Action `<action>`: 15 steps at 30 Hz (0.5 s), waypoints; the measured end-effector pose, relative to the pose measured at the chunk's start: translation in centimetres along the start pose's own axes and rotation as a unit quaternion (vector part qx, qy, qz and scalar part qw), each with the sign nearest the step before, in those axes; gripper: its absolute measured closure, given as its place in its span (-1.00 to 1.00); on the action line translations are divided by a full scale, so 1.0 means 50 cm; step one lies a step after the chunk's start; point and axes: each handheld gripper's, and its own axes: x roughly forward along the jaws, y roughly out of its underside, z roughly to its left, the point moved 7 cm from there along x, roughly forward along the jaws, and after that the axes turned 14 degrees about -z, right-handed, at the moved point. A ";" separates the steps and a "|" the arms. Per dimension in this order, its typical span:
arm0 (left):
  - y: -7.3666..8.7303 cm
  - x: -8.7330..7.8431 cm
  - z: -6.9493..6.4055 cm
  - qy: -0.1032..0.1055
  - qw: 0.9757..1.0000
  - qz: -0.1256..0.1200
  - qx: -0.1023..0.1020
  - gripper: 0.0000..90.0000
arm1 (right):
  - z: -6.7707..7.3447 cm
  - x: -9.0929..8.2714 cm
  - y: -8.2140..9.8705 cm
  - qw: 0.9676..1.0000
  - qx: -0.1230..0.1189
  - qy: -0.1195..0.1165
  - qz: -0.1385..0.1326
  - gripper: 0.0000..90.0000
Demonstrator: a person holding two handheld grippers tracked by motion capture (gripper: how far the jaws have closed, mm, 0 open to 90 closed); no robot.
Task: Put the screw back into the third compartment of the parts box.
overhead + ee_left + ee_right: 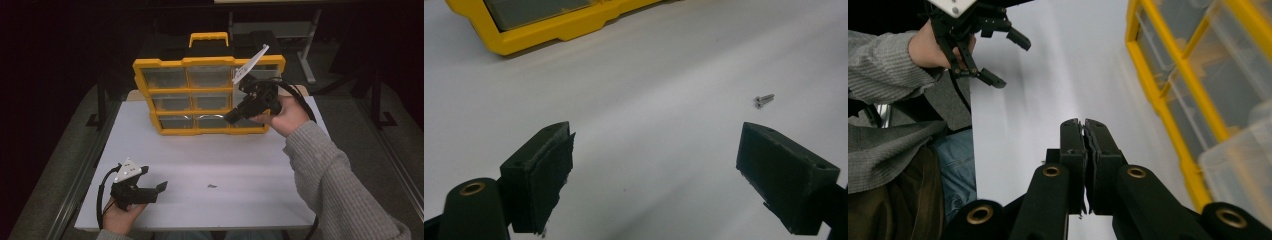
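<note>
A yellow organizer case (165,63) with clear lidded compartments stands at the back of the white table (260,165), its handle on the far side. My right gripper (230,118) is held in the air in front of the case's right end. Its jaws are shut flat against each other (1083,125) with nothing between them, and the case's yellow frame (1168,100) runs along their right. My left gripper (154,179) rests low at the table's near left corner, open and empty (656,150). A small metal screw (764,99) lies on the table just beyond its right fingertip, near the table's middle (212,186).
A corner of the case (549,30) lies ahead of the left gripper's jaws. The person's grey sleeve (330,185) crosses the right side of the table. The other hand and the left gripper (1010,62) are near the table edge. Dark floor and metal stands surround the table.
</note>
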 end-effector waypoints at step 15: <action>0.000 0.000 0.002 0.000 1.000 -0.003 -0.004 -0.68 | -0.047 -0.100 -0.090 0.999 0.021 0.043 -0.012 0.91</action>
